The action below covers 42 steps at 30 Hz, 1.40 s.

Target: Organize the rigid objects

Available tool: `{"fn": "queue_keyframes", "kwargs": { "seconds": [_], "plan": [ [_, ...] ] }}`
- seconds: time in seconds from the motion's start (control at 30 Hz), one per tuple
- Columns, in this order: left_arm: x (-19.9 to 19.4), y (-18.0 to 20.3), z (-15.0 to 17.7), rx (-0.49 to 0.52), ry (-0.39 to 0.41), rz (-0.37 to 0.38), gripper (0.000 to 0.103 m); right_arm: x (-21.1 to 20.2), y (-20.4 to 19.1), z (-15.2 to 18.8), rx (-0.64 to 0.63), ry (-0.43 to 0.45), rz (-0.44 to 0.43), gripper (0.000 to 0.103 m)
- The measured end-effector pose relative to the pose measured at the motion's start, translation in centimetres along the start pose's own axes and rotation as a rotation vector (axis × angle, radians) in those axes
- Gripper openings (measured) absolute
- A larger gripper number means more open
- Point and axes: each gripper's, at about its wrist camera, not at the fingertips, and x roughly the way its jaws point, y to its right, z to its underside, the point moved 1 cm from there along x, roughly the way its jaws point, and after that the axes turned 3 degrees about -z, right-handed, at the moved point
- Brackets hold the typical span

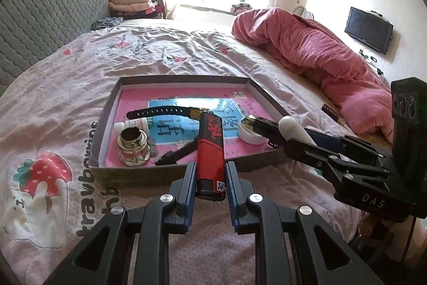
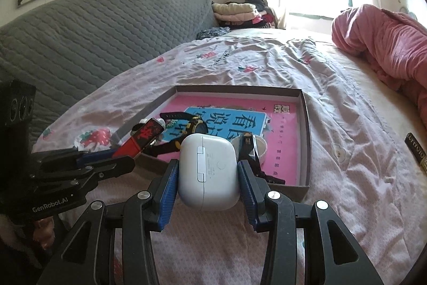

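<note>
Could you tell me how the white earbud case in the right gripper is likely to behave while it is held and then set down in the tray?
The white earbud case looks hard and glossy with rounded sides, so it may slip between the pads of the right gripper. It seems light and rigid. Set in the tray, its rounded ends make it likelier to topple flat than stand upright.

The shallow brown cardboard tray (image 2: 305,140) is free along its far pink floor; a black-strapped wristwatch (image 2: 192,123), a glass ink bottle (image 1: 133,144) and a white round lid (image 2: 260,148) crowd its near half.
</note>
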Motion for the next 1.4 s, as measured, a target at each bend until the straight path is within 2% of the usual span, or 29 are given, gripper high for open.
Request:
{"fn": "queue_keyframes", "kwargs": {
  "seconds": [0.37, 0.5, 0.6, 0.73, 0.9, 1.1, 1.2, 1.3, 1.37, 1.4],
  "plan": [
    [0.6, -1.8, -0.9, -0.049, 0.025, -0.014, 0.021, 1.5, -0.5, -0.7, -0.003, 0.001, -0.001, 0.045],
    [0.8, -2.1, -1.3, -0.053, 0.037, -0.019, 0.021, 1.7, -0.7, -0.9, -0.011, 0.01, 0.002, 0.034],
    [1.4, -2.3, -1.3, -0.05, 0.034, -0.03, 0.021, 2.8, -0.8, -0.9, -0.046, -0.013, 0.045, 0.031],
    [2.0, -2.6, -1.4, -0.06, 0.023, -0.021, 0.021, 3.9, -0.8, -0.6, -0.043, -0.047, 0.051, 0.029],
    [2.3, -2.4, -1.3, -0.052, 0.021, -0.02, 0.021, 4.3, -0.3, -0.4, -0.035, -0.054, 0.054, 0.029],
    [2.5, -2.4, -1.3, -0.044, 0.016, -0.018, 0.022, 1.8, 1.0, -0.5, -0.01, -0.021, 0.026, 0.029],
    [2.5, -2.4, -1.4, -0.046, 0.015, -0.015, 0.022, 1.1, 2.3, 0.2, 0.063, -0.044, 0.018, 0.029],
    [2.5, -2.5, -1.3, -0.038, 0.017, -0.018, 0.022, 0.7, 2.9, 0.7, 0.073, -0.063, 0.041, 0.029],
    [2.5, -2.5, -1.3, -0.041, 0.015, -0.017, 0.022, 0.5, 3.2, 1.2, 0.075, -0.08, 0.055, 0.032],
    [2.6, -2.5, -1.3, -0.04, 0.011, -0.016, 0.022, 0.5, 3.3, 1.4, 0.073, -0.089, 0.057, 0.036]
  ]
}}
